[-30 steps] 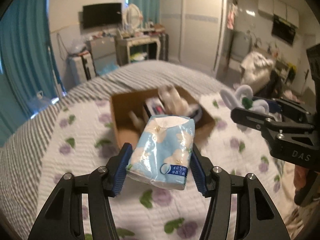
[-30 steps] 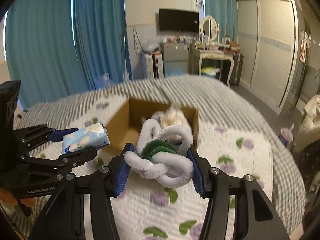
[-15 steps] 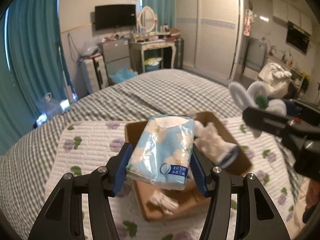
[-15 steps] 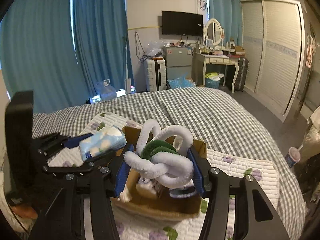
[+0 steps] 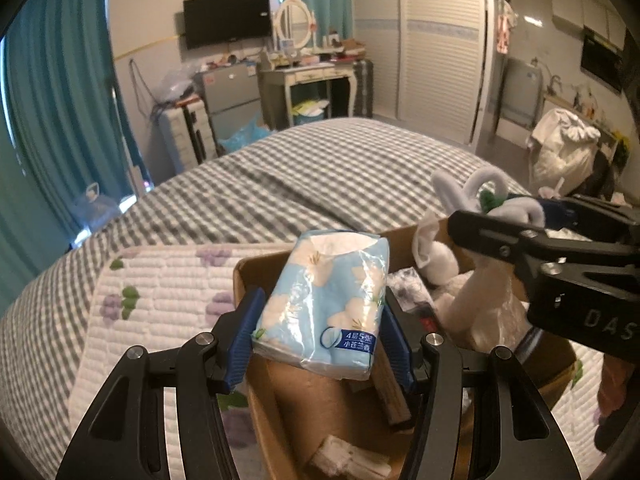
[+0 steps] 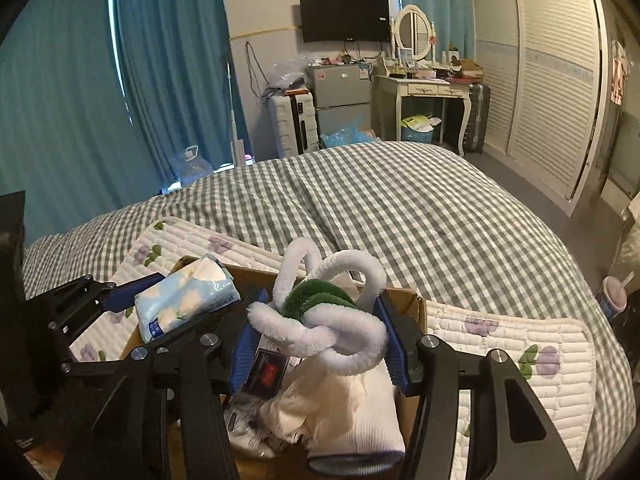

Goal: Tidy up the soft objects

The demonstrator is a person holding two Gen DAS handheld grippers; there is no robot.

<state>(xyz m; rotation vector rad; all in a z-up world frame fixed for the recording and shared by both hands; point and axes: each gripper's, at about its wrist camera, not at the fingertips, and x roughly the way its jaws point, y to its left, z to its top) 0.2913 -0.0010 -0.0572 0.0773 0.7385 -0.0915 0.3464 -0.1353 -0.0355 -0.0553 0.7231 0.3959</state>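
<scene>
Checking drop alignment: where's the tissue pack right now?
Clamped in the left gripper, the tissue pack hangs over the left part of the cardboard box; the right wrist view shows it left of the fuzzy white-green toy.

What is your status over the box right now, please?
Left gripper shut on tissue pack. Right gripper shut on plush loop toy. Both above the box; white clothes already fill the right side.
</scene>
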